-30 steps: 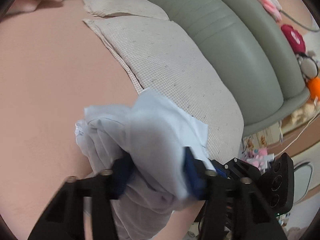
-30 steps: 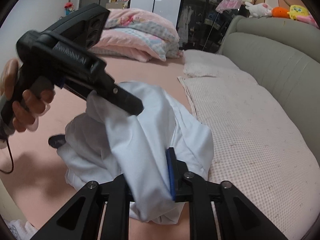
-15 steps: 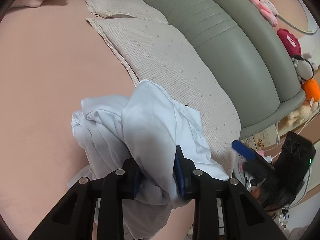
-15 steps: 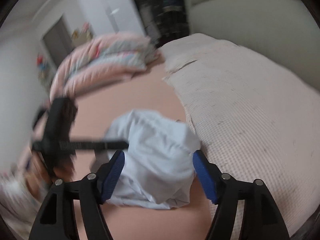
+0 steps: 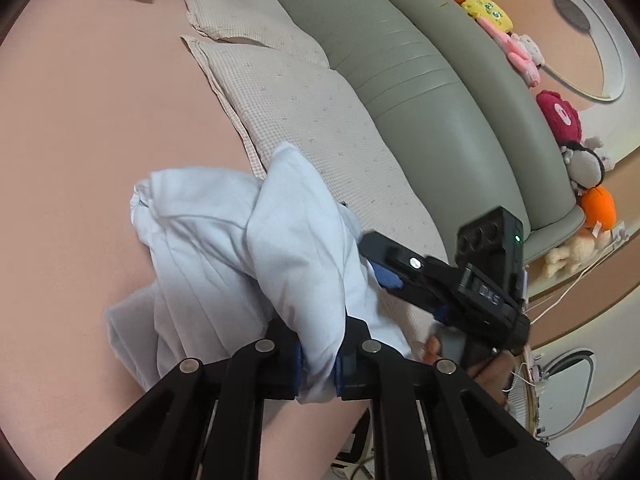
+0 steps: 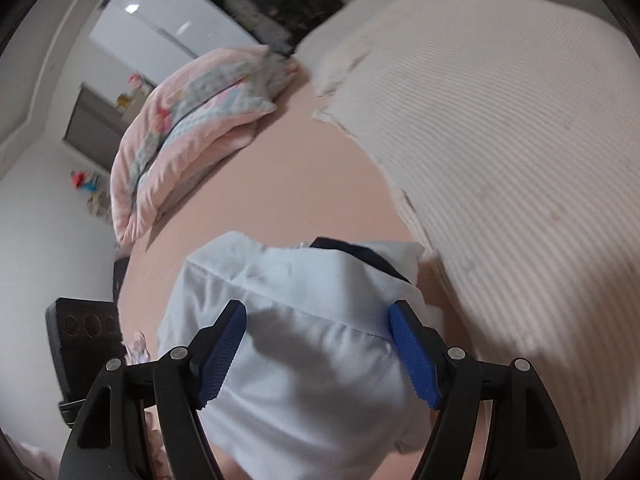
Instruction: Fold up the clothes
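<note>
A crumpled light blue garment (image 5: pixel 224 240) lies on the pink bed sheet (image 5: pixel 80 152), beside a beige pillow. My left gripper (image 5: pixel 318 364) is at the bottom of the left wrist view, shut on a raised fold of the cloth. In that view my right gripper (image 5: pixel 380 264) comes in from the right, held by a hand, its tip at the garment's right edge. The right wrist view shows the right gripper (image 6: pixel 318 346) open, its blue pads (image 6: pixel 414 354) wide apart over the garment (image 6: pixel 304 320), which has a dark trim at its far edge.
Two beige checked pillows (image 5: pixel 320 112) lean on a green padded headboard (image 5: pixel 440 100) with plush toys (image 5: pixel 558 114) on top. Folded pink quilts (image 6: pixel 192 128) lie at the far end of the bed. The left gripper's black body (image 6: pixel 84 336) shows at the left.
The right gripper let go of the cloth, opened wide, rolled and moved to the garment's side. The left gripper's jaws closed tighter on the fold.
</note>
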Available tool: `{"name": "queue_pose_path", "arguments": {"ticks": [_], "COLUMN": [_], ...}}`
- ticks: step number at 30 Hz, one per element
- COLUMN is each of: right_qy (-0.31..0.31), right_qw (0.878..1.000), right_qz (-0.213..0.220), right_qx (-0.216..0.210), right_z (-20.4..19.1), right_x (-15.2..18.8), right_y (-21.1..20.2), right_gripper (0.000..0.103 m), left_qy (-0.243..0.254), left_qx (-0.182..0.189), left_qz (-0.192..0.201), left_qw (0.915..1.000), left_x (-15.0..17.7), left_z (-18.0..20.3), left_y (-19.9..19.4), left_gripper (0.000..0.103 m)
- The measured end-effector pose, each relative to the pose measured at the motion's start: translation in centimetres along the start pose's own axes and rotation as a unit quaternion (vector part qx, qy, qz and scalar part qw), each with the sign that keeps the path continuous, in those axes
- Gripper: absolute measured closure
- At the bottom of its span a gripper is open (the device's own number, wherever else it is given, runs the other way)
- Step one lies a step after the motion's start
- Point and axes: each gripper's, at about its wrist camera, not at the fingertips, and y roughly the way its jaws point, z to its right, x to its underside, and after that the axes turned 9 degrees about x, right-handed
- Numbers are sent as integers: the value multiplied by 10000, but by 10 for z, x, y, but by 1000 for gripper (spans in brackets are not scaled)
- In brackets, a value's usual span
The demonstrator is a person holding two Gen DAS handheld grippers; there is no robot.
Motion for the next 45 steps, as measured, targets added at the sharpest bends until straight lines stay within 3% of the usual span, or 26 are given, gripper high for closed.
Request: {"name": "queue_pose_path", "arguments": {"ticks": [4, 7, 10, 16, 18, 22, 23, 26, 33, 40, 43, 45], "right_qy": [-372, -728, -1020, -978, -928, -890, -899, -891, -874, -787, -763, -672], "right_qw": [9987, 9972, 9947, 9948, 9951, 9953, 9952, 9952, 9953, 9963, 9965, 9973], "right_qz": [41, 26, -50, 3, -31, -50, -43, -56, -92, -111, -120, -97], "right_qx": [-356, -184, 114, 280, 347, 383, 387, 401, 417, 331, 319, 285], "right_z": [-17, -29, -37, -38, -37, -37, -37, -36, -35, -28, -27, -23], "right_x": [-1, 1, 6, 9, 8, 7, 8, 8, 7, 6, 5, 4], "right_y": [-2, 0, 8, 11, 13, 15, 15, 15, 17, 20, 20, 16], "right_gripper": [30, 30, 30, 30, 30, 30, 30, 30, 30, 30, 30, 30], "left_qy": [-121, -199, -45, 16, 94, 482, 613, 559, -353, -286, -400, -505], "left_qx": [10, 82, -190, -455, -652, -876, -934, -962, -278, -165, -53, -9], "left_qz": [2, -80, -153, -298, -290, -2, 85, 102, -483, -101, 46, 140], "left_qw": [9999, 9997, 9997, 9985, 9974, 9950, 9937, 9937, 9978, 9994, 9992, 9986], "left_x": [14, 28, 36, 24, 17, 1, -4, -20, -26, -15, -15, -11], "left_z": [3, 5, 6, 16, 25, 43, 45, 33, -22, -23, -27, -30], "left_y": [-5, -2, 2, -2, -13, -39, -43, -42, 2, 0, -3, -5], "left_gripper": [94, 94, 94, 90, 81, 27, 22, 22, 22, 23, 36, 40]}}
